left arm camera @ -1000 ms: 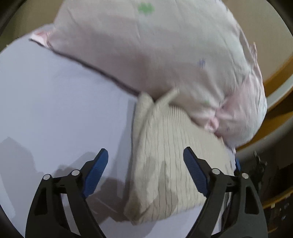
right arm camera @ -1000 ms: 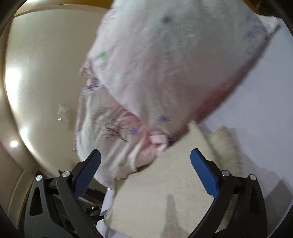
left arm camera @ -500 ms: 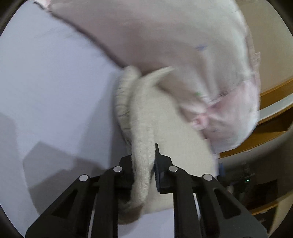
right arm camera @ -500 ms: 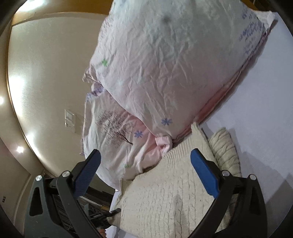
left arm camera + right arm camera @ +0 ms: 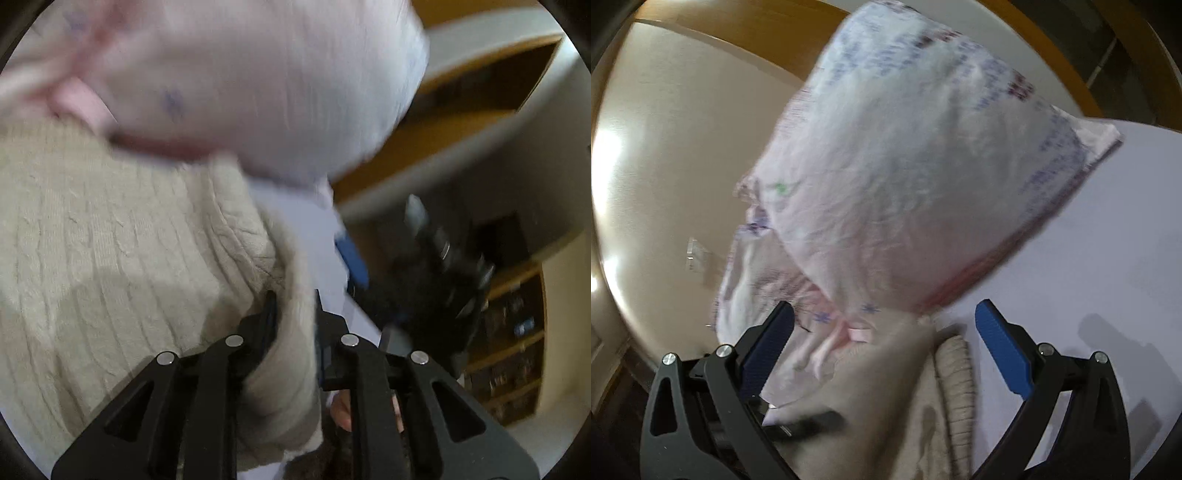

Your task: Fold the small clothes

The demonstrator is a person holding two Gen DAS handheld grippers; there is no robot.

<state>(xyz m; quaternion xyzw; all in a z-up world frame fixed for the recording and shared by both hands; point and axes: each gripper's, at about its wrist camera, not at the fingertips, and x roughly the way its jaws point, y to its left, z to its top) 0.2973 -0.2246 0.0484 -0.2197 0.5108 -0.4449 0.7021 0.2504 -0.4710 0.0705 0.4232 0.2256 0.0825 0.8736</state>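
A cream cable-knit sweater (image 5: 122,258) lies on the white bed sheet (image 5: 1108,266), against a pale pink printed pillow (image 5: 240,81). My left gripper (image 5: 293,314) is shut on the sweater's right edge, a fold of knit pinched between its black fingers. In the right wrist view the sweater (image 5: 897,398) fills the bottom centre. My right gripper (image 5: 882,354) is open, its blue pads (image 5: 1004,354) spread wide just above the sweater. It also shows in the left wrist view (image 5: 436,273), blurred, at the right.
The pillow (image 5: 916,177) lies beyond the sweater, with a second printed pillow (image 5: 753,291) behind it. A beige wall (image 5: 676,155) and wooden headboard trim (image 5: 746,40) are behind. Wooden shelves (image 5: 517,332) stand off the bed's right side.
My left gripper closed on the sweater's edge and has swung right with it. My right gripper stayed open and shifted a little over the sweater.
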